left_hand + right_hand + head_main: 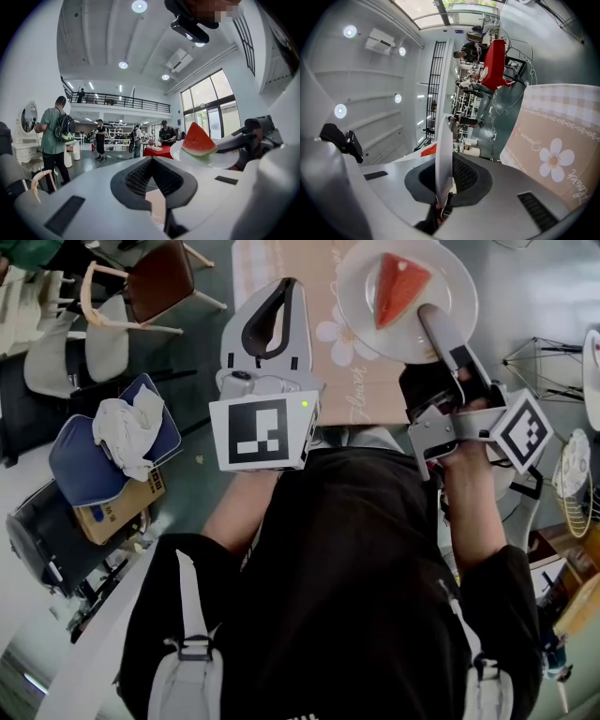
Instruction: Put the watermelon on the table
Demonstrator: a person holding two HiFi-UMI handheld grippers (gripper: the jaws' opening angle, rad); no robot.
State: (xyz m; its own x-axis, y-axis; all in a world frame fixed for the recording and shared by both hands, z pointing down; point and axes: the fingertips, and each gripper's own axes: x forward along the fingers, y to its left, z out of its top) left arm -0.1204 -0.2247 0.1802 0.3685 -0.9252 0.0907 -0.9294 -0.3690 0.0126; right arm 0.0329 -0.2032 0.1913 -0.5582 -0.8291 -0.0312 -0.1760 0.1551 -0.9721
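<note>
Right hand-held gripper (433,320) is pinching the near rim of a white plate (356,277), its jaws pressed tight on the thin edge; in the right gripper view the plate (443,150) is showing edge-on, running straight out from between the jaws of that hand-held gripper (442,194). A wedge of watermelon (398,287) is lying on the plate, red flesh up, and the plate is hanging level over the right edge of the bench (375,395), which is wearing a tan cloth (553,140) printed with a white flower. Beside it, the left hand-held gripper (286,292) is pointing out over the bench's near edge with its jaws pressed together on nothing. From the left gripper view the watermelon (198,140) is sitting up to the right, apart from that gripper's tips (151,160).
</note>
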